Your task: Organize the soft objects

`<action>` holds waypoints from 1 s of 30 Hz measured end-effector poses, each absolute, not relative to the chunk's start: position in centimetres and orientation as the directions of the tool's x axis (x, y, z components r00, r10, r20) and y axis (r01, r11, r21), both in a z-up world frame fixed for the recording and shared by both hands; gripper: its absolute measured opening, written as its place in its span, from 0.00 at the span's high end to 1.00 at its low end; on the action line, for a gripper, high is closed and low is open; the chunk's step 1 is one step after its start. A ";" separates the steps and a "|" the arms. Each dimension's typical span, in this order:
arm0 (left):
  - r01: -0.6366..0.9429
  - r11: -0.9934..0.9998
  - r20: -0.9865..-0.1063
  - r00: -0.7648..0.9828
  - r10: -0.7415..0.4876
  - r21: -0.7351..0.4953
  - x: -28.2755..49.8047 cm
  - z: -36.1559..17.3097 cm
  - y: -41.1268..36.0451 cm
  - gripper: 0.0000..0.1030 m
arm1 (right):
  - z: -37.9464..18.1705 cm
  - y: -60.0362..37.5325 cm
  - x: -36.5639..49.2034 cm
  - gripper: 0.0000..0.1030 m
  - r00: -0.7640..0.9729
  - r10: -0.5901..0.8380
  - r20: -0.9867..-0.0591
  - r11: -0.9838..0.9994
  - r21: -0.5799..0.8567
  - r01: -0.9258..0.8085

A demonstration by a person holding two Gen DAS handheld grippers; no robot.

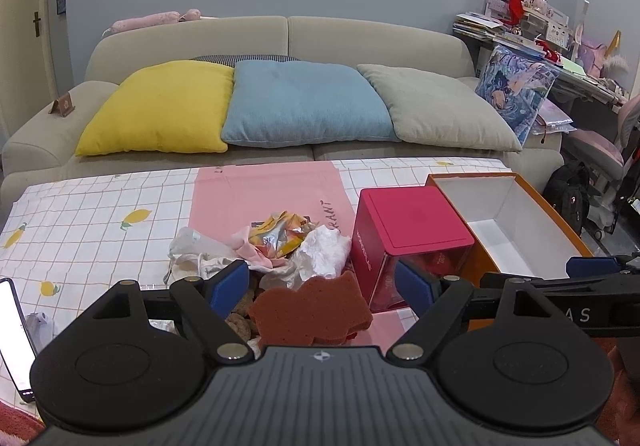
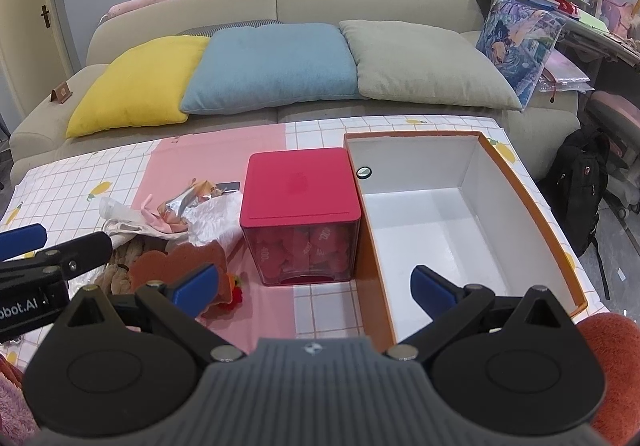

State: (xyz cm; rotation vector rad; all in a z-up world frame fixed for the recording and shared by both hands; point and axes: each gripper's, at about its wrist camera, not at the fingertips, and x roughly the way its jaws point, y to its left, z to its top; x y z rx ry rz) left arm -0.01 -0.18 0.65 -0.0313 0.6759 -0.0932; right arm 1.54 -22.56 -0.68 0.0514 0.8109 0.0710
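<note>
A brown sponge (image 1: 310, 312) lies at the front of a pile of soft things: white plastic bag (image 1: 322, 252), pink cloth (image 1: 256, 252), crinkled snack wrapper (image 1: 280, 234), knitted brown piece (image 1: 240, 320). My left gripper (image 1: 322, 284) is open, its fingers either side of the sponge, just above it. My right gripper (image 2: 314, 288) is open and empty, over the near left wall of the orange box (image 2: 532, 206), whose white inside is empty. The sponge also shows in the right wrist view (image 2: 180, 262), with the left gripper's arm (image 2: 48, 266) beside it.
A red-lidded clear box (image 2: 300, 202) stands between the pile and the orange box. A phone (image 1: 16, 334) lies at the left table edge. A pink mat (image 1: 268, 186) covers the table's middle. A sofa with cushions (image 1: 296, 102) is behind; a black backpack (image 2: 580, 182) is on the floor at the right.
</note>
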 end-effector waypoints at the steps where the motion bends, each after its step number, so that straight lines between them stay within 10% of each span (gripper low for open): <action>1: 0.074 0.995 -0.624 0.775 -0.096 -0.060 0.0 0.6 -0.1 0.06 | -0.7 -22.5 1.5 0.03 0.686 0.084 -0.723 0.996 0.073 -0.044; 30: 0.066 0.995 -0.637 0.765 -0.097 -0.072 0.0 0.4 -0.1 0.06 | -0.7 -22.6 1.4 0.03 0.684 0.085 -0.725 0.996 0.073 -0.047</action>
